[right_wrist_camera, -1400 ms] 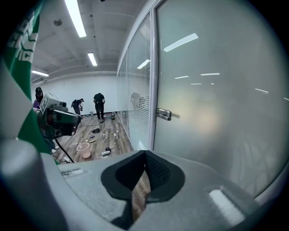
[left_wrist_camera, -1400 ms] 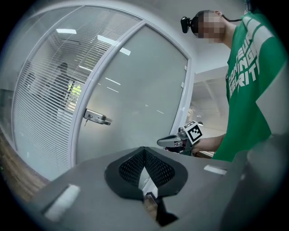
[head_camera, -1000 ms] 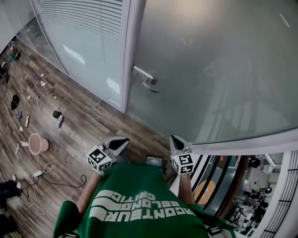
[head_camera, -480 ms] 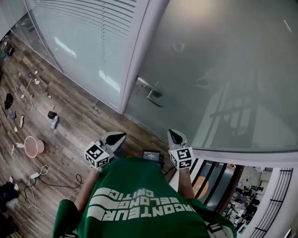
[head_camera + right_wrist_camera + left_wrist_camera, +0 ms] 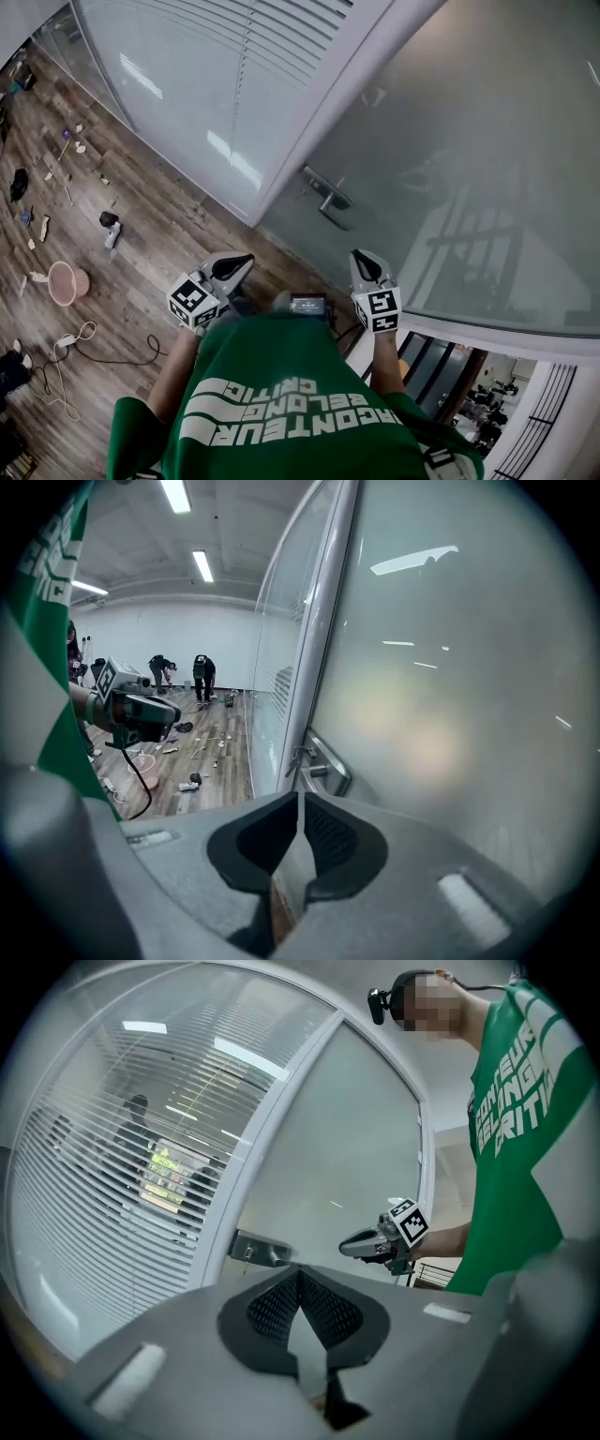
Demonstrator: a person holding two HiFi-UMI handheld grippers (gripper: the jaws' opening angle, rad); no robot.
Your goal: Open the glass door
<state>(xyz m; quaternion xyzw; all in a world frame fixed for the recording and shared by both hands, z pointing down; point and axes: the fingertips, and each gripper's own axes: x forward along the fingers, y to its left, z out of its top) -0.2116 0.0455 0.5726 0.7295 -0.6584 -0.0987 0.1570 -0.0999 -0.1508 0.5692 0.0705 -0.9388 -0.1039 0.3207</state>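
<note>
Wood-plank flooring [image 5: 141,216] of an office fills the left, strewn with small clutter, a pink basket [image 5: 64,281] and a white cable [image 5: 66,342], all well away from the door. Next comes a glazed partition [image 5: 206,75] with slatted blinds, then a white frame post [image 5: 347,84]. Below, the left gripper [image 5: 240,262] is held out with its jaws pressed together on nothing. Just right of the post sits a metal lever handle [image 5: 328,199], fixed at the left edge of the frosted glass door [image 5: 487,141], which is closed and spans the right of the scene. The right gripper [image 5: 362,258] points toward that handle but is still apart from it; its jaws have just been opening and stand a crack apart, empty. A pane this large is probably heavy, rigid, slick and breakable, so the lever looks like the only sound place to take hold, and it looks smooth and thin. Nothing stands between grippers and handle. At far right a dark railing [image 5: 525,412] runs beside the person.
</note>
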